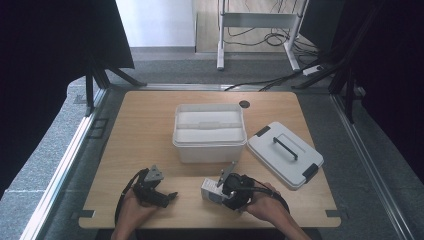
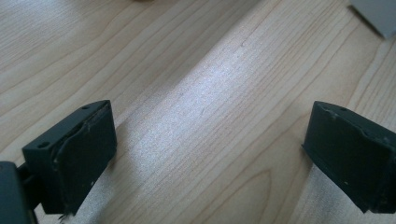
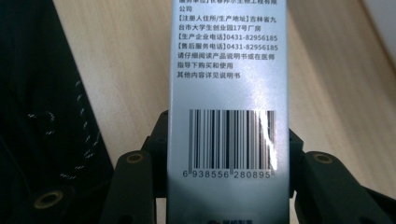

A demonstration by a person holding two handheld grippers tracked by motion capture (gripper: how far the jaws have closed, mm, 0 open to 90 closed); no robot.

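At the near edge of a wooden table (image 1: pixel 150 130), seen from above: left gripper (image 1: pixel 159 194) held low in the left hand (image 1: pixel 131 212), right gripper (image 1: pixel 227 187) in the right hand (image 1: pixel 264 200), clamped on a small grey-white carton (image 1: pixel 212 190) just above the tabletop. Well apart from each other, both well short of the storage box.

Closer in, from the left gripper view: jaws spread wide, nothing between them but bare wood grain, with a pale grey corner (image 2: pixel 380 16) at the top right edge, too little to identify. From the right gripper view: carton (image 3: pixel 229 93) filling the middle, pinched from both sides by the jaws, its face printed with Chinese text, phone numbers and a barcode reading 6 938556 280895, detail lost from the high view. Dark speckled fabric (image 3: pixel 46 130) along the left of that view.

Farther back in the high view: open white plastic storage box (image 1: pixel 210 147) at mid-table, its grey lid (image 1: pixel 285 154) with black handle and clips lying flat just to the right. Beyond the table, grey carpet, cables (image 1: pixel 265 82) and a white desk frame (image 1: pixel 260 20).
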